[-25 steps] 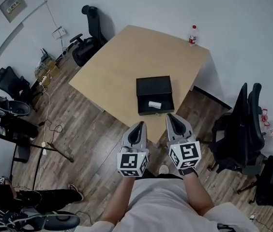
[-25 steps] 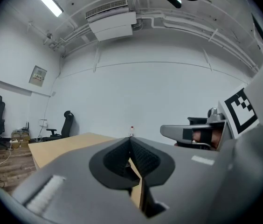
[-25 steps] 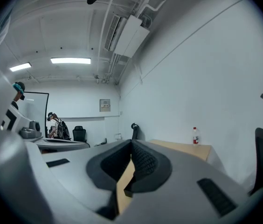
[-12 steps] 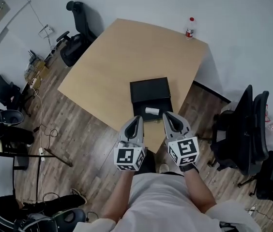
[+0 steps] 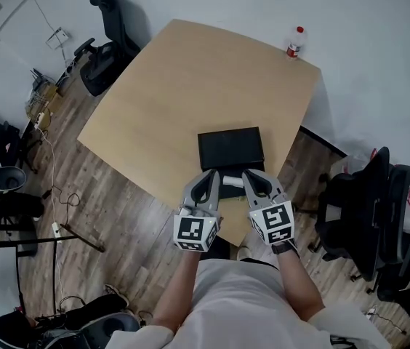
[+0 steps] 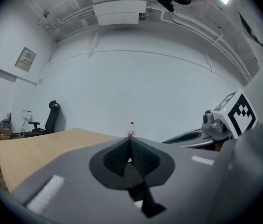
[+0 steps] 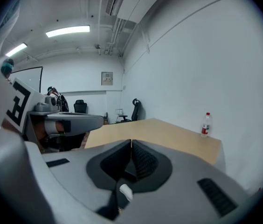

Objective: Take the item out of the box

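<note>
A black box [image 5: 230, 149] lies open near the front edge of the light wooden table [image 5: 169, 93]. A small white item [image 5: 232, 181] lies in its near part and shows only partly between my two grippers. My left gripper [image 5: 208, 175] hovers at the box's near left corner, shut with nothing in it. My right gripper [image 5: 251, 174] hovers at the near right corner, also shut and empty. In the left gripper view the left gripper's [image 6: 130, 142] pads meet. The right gripper view shows the right gripper [image 7: 131, 144] with its pads together too.
A water bottle [image 5: 294, 42] with a red cap stands at the table's far right corner, also visible as the bottle [image 6: 131, 129] and the bottle [image 7: 206, 124]. Black office chairs stand at the far left [image 5: 109, 46] and at the right [image 5: 368, 217]. Cables [image 5: 52, 195] lie on the wood floor.
Both grippers have moved forward from in front of the table to the box's near edge, now covering part of the white item. Both stayed shut.
</note>
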A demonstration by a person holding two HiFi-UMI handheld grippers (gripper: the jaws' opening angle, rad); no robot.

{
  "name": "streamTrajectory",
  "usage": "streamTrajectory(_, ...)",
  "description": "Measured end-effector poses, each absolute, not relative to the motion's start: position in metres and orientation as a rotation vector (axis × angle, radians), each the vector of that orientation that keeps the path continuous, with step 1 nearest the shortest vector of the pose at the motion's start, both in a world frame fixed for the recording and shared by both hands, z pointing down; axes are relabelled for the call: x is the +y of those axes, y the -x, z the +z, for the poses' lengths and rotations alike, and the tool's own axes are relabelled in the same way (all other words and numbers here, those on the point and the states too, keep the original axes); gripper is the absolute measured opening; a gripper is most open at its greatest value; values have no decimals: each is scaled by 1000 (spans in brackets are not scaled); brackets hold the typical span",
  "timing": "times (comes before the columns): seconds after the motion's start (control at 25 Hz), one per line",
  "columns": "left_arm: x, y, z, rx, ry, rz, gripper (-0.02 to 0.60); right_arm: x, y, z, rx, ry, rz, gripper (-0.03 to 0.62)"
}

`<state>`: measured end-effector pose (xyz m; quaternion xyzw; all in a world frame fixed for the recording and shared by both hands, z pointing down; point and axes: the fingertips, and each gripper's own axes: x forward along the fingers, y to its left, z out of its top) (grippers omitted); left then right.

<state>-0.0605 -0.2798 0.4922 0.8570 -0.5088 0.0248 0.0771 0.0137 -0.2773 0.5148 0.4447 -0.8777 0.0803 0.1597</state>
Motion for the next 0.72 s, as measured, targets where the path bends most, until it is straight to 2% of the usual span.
streamTrajectory(0.72, -341, 68, 533, -1434, -2525, 113, 9, -300, 18, 648, -2237, -709, 233, 14)
